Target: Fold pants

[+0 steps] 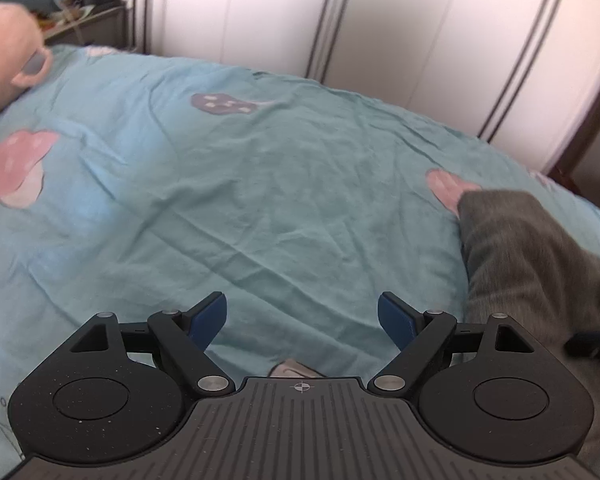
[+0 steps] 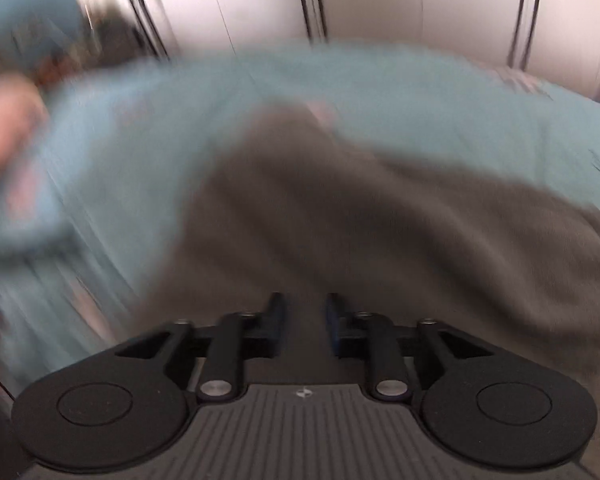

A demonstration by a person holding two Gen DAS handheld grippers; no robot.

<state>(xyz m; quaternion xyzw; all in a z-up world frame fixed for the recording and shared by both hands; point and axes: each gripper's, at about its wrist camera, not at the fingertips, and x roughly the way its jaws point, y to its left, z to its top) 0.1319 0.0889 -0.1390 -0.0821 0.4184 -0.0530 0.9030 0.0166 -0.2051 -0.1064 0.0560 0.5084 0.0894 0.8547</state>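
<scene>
The grey-green pants lie on the teal bedsheet at the right of the left wrist view, one leg end pointing up the bed. My left gripper is open and empty over bare sheet, left of the pants. In the blurred right wrist view the pants fill the middle. My right gripper hovers over them with its jaws partly apart; a narrow gap shows between the fingers, and I cannot tell whether cloth is between them.
The sheet has pink and purple mushroom prints. A pink pillow lies at the far left. White wardrobe doors stand behind the bed. A cluttered nightstand is at the top left.
</scene>
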